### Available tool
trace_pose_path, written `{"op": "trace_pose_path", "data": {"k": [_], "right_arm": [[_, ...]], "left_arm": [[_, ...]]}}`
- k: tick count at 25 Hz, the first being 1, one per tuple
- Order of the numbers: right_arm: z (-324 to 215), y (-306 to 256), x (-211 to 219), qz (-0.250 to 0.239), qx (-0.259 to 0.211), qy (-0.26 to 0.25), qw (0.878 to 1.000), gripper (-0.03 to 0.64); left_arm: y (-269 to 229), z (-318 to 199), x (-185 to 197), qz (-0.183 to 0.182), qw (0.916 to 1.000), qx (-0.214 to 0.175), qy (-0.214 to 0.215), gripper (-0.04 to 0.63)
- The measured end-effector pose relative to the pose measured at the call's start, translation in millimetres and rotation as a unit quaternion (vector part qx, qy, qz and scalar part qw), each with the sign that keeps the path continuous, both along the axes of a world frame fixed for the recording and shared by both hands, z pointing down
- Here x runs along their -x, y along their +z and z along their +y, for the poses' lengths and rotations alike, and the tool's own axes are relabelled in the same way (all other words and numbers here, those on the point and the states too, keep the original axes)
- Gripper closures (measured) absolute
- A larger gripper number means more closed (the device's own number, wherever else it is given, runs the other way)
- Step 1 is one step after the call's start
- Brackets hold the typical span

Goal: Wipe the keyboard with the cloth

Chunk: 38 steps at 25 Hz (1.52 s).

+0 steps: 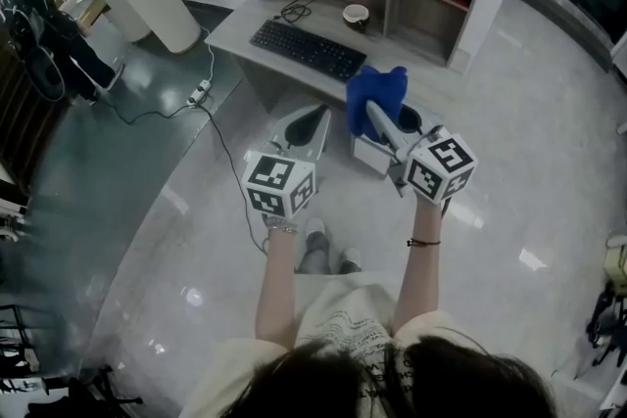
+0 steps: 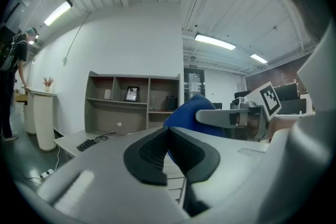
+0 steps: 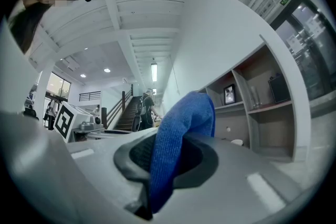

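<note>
Gripping the cloth (image 1: 377, 91) in the right gripper (image 1: 380, 117), jaws pressed tight on a fold, the rest bunched up past the tips. Carrying nothing in the left gripper (image 1: 309, 124), jaws closed on themselves. Standing well short of the keyboard (image 1: 307, 49), both grippers held up over the floor and aimed toward it. Seen from the head view, lies ahead and a little left of the cloth, with its long axis running upper left to lower right, roughly crosswise to the jaws. About equally near to either gripper, though only the right carries the cloth. Probably calls for reaching forward and slightly left, lowering onto the keys, then sweeping along that axis
</note>
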State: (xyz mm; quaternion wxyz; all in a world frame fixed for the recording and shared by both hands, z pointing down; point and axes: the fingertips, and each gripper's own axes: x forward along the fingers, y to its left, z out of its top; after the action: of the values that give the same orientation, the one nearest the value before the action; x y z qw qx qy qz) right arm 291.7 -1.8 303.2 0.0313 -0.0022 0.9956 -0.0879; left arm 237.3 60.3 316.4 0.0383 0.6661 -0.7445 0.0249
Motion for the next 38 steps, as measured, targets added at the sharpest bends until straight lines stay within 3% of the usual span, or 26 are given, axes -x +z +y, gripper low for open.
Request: {"op": "trace_pose_path", "data": {"k": [14,38], "right_arm": [[4,5,70,0.018,-0.008,-0.016,1.000,0.558],[-38,28,179,0.039,0.009,0.050,0.998,0.558]], "left_arm": [[12,4,61,0.023,0.9997,-0.004,-0.009,0.592],[25,-49,176,0.035,0.9971,0.007,0.067,0.592]]}}
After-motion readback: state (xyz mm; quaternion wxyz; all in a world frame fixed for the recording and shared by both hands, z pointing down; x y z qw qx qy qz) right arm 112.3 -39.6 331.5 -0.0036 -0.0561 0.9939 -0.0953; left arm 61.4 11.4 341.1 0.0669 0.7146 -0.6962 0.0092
